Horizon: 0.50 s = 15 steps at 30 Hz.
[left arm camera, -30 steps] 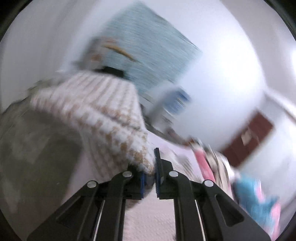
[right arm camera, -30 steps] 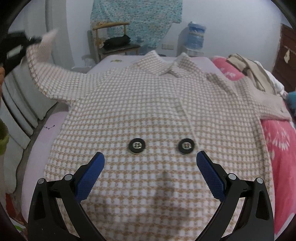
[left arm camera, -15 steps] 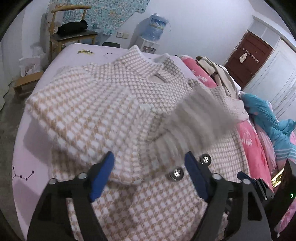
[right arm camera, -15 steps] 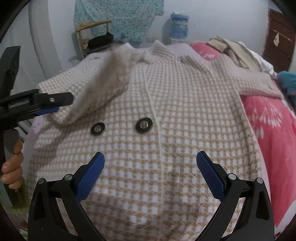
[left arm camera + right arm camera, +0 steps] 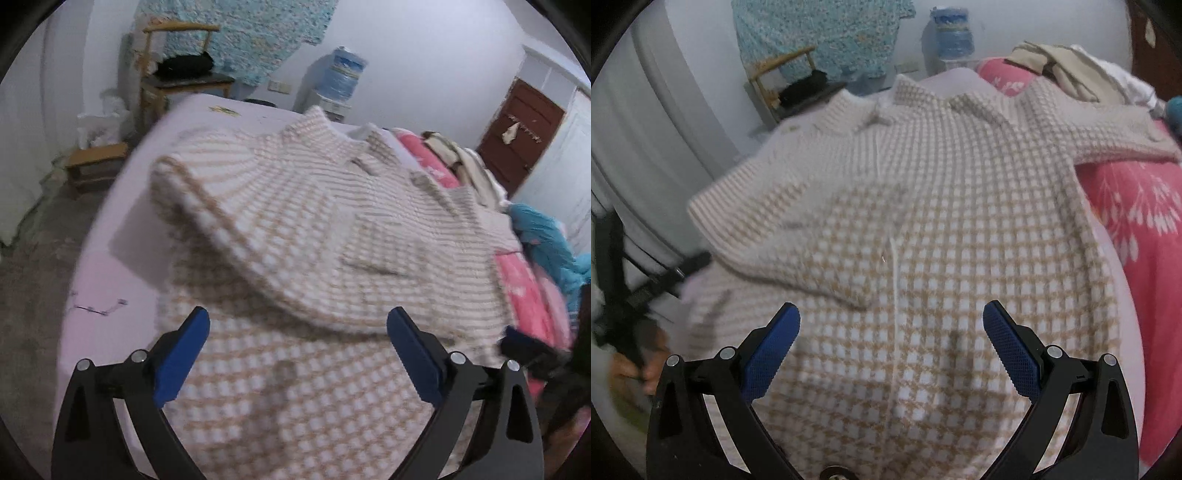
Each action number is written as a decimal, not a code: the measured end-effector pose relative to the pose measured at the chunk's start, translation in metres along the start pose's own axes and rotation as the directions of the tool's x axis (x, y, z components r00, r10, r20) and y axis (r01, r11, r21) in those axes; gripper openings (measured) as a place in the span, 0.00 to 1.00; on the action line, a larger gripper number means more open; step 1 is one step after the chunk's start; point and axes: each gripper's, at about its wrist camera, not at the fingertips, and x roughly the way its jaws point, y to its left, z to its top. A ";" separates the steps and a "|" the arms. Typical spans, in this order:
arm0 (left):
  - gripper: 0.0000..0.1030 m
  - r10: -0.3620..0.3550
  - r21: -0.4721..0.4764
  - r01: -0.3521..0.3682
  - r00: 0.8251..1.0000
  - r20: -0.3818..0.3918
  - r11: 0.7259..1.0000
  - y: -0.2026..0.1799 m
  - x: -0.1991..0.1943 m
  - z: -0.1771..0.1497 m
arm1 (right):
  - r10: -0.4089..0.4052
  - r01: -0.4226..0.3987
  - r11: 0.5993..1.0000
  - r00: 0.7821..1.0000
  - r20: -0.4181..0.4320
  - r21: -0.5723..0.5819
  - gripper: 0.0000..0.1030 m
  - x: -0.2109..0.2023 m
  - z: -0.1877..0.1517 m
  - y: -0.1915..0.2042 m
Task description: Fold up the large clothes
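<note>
A beige-and-white checked coat (image 5: 295, 387) lies front up on the bed. Its left sleeve (image 5: 295, 240) is folded across the chest and rests loose there. My left gripper (image 5: 297, 332) hovers over the coat's lower front; its jaws are opening wide and hold nothing. From the right wrist view, the coat (image 5: 960, 240) fills the frame, with the folded sleeve (image 5: 783, 229) at the left and the other sleeve (image 5: 1108, 136) stretched out over the pink quilt. My right gripper (image 5: 891, 325) stands open above the front seam, empty.
The lilac bed sheet (image 5: 110, 277) shows left of the coat, with bare floor (image 5: 37, 258) beyond its edge. A pink quilt (image 5: 1145, 240), blue cloth (image 5: 546, 240) and piled clothes (image 5: 1071, 74) lie to the right. A wooden chair (image 5: 184, 81) and water dispenser (image 5: 345, 74) stand by the far wall.
My left gripper went from shut on the sleeve's cuff to wide open; the sleeve dropped across the coat's front. Both grippers moved in over the coat, and the two buttons left the right view.
</note>
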 end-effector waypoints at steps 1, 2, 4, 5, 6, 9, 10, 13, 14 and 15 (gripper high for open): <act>0.92 0.025 0.007 -0.025 1.000 0.000 1.000 0.002 0.002 0.000 | 0.048 -0.048 0.999 0.999 -0.021 0.019 0.92 0.001 0.010 -0.003; 0.92 0.056 0.016 -0.056 0.998 -0.003 0.998 0.004 0.004 0.000 | 0.086 -0.084 0.996 0.996 -0.036 0.032 0.92 0.002 0.016 -0.003; 0.92 0.114 0.029 -0.114 0.993 -0.010 0.993 0.008 0.010 -0.001 | 0.170 -0.167 0.985 0.984 -0.058 0.051 0.90 0.008 0.030 -0.002; 0.92 0.143 0.036 -0.143 0.990 -0.013 0.989 0.010 0.013 -0.001 | 0.201 -0.198 0.979 0.977 -0.072 0.057 0.86 0.015 0.037 0.001; 0.92 0.164 0.039 -0.164 0.986 -0.015 0.986 0.012 0.016 0.000 | 0.206 -0.201 0.978 0.975 -0.082 0.060 0.81 0.019 0.042 0.002; 0.92 0.193 0.020 -0.192 0.981 -0.013 0.981 0.019 0.022 0.002 | 0.208 -0.203 0.978 0.972 -0.108 0.058 0.70 0.045 0.056 0.007; 0.92 0.194 0.010 -0.193 0.981 -0.016 0.981 0.021 0.024 0.003 | 0.196 -0.190 0.980 0.973 -0.119 0.062 0.66 0.052 0.059 0.007; 0.92 0.195 -0.010 -0.195 0.980 -0.024 0.981 0.027 0.030 0.004 | 0.147 -0.137 0.988 0.973 -0.179 0.068 0.30 0.081 0.061 0.003; 0.92 0.194 -0.014 -0.195 0.981 -0.029 0.981 0.029 0.031 0.004 | 0.124 -0.112 0.991 0.973 -0.194 0.070 0.26 0.086 0.062 0.002; 0.92 0.192 -0.018 -0.193 0.981 -0.030 0.981 0.029 0.032 0.003 | 0.124 -0.115 0.992 0.977 -0.174 0.060 0.13 0.084 0.063 0.004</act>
